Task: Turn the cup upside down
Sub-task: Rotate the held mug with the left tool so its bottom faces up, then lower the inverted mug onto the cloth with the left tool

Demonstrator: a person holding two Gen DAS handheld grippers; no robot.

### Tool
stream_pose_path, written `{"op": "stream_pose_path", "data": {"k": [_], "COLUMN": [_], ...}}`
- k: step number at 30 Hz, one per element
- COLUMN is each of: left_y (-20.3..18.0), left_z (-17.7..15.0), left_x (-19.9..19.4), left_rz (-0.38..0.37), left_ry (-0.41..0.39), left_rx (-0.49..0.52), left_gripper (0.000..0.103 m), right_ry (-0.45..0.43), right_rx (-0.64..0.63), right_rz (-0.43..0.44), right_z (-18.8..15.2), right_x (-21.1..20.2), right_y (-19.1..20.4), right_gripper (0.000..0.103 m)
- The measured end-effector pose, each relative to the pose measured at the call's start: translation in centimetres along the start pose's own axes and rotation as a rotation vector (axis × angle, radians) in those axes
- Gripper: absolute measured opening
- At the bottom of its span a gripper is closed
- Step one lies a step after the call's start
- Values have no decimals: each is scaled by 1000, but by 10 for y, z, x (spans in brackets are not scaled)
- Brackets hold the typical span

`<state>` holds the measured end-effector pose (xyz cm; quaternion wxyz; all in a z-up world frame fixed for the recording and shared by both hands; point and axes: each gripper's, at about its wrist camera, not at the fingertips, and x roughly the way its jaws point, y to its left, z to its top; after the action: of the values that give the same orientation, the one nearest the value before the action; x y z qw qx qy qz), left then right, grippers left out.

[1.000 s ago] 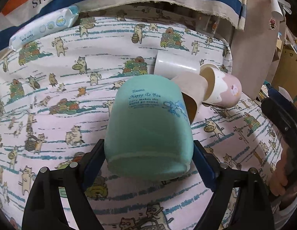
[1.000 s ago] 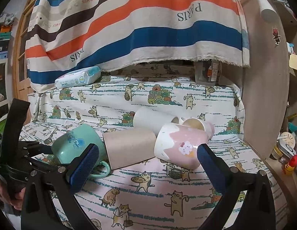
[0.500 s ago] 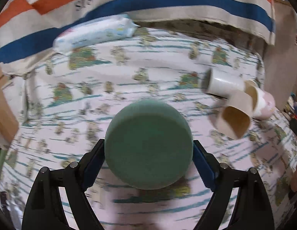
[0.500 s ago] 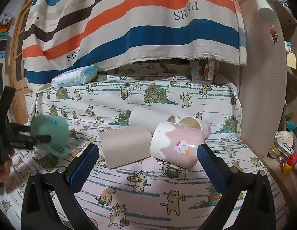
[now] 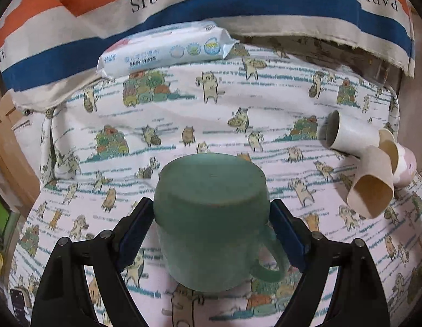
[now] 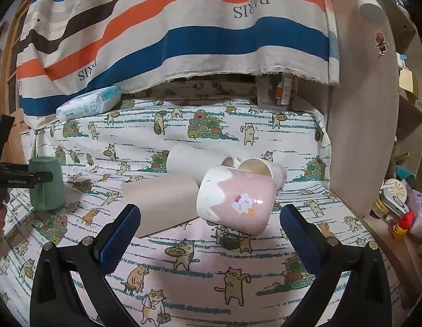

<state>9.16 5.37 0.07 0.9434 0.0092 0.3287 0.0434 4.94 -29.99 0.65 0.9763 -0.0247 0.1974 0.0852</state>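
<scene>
Already inverted, the green cup (image 5: 211,218) stands base-up on the cat-print cloth (image 5: 238,103) at far left, clamped by the left gripper (image 5: 211,223) — only release remains — while the right gripper (image 6: 208,231) gapes empty.

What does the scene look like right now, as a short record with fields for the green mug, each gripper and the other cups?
green mug: base up, handle toward the camera's right
left gripper: jaws clamped on the mug's sides
right gripper: jaws open, nothing held
pink mug: on its side, ahead of the right gripper
beige cup: on its side beside the pink mug
surface: cat-print cloth
</scene>
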Motion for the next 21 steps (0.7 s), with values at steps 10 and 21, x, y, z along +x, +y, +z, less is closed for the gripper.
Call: {"op": "stream_pose_path", "data": {"k": [10, 21], "left_y": [11, 11], "left_z": [19, 24], "left_x": [17, -7], "left_rz": [36, 3], "left_ry": [-26, -121], "left_rx": [-32, -28], "left_gripper": [85, 89], "right_ry": [4, -5], "right_rx": [9, 9], "right_rz": [4, 4], "right_z": [0, -1], "right_x": [1, 0], "right_y": [-2, -1], "right_gripper": [103, 103]}}
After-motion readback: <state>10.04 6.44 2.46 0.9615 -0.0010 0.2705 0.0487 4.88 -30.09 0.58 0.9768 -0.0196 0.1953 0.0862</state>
